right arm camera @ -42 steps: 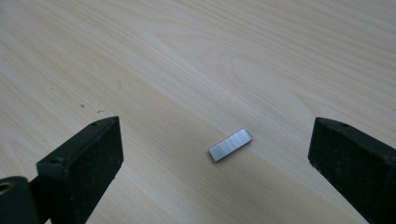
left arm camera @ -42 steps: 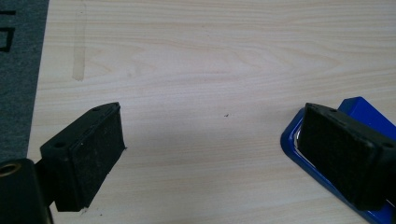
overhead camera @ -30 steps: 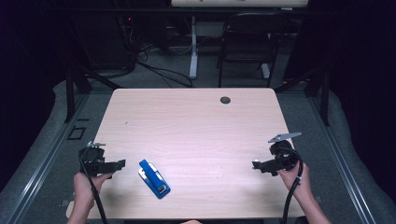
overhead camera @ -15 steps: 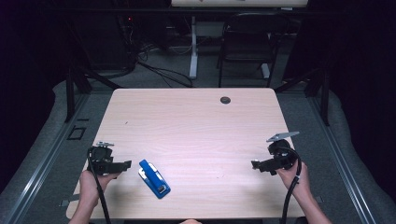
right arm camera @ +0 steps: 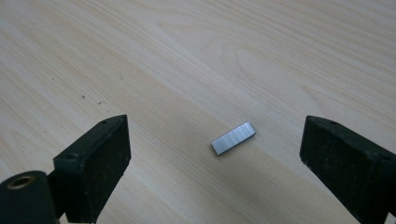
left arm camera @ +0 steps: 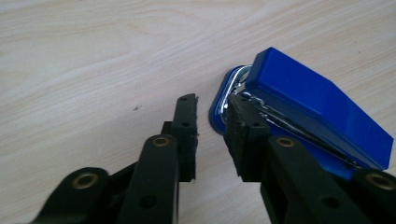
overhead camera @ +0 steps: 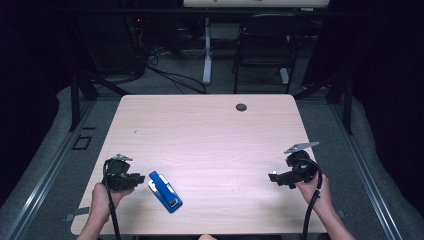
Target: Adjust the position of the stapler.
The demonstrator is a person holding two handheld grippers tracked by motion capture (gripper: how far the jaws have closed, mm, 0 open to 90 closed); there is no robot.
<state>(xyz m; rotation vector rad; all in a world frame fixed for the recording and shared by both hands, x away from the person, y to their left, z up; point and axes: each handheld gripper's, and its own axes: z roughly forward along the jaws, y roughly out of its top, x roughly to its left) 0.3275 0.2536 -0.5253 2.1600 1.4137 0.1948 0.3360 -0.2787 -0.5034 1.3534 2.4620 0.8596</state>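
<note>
A blue stapler [overhead camera: 165, 191] lies flat near the table's front edge, left of centre. Just left of its near end is my left gripper [overhead camera: 141, 178]. In the left gripper view its jaws have just been closing to a narrow gap with nothing between them. The left gripper [left arm camera: 212, 105] points at the stapler [left arm camera: 303, 107], whose rounded end sits beside the right fingertip [left arm camera: 238, 112]; I cannot tell if they touch. My right gripper [overhead camera: 272, 177] stands wide open at the front right. In the right gripper view, a small silver strip of staples [right arm camera: 233, 137] lies on the wood between the right gripper [right arm camera: 217, 126] jaws.
The light wooden table [overhead camera: 210, 130] has a small black grommet [overhead camera: 241, 107] near its far edge. Beyond it stand a dark chair [overhead camera: 260, 45] and a white desk leg [overhead camera: 206, 55], with cables on the floor.
My left hand has slid right toward the stapler and its jaws have narrowed. The right hand and the stapler have stayed put.
</note>
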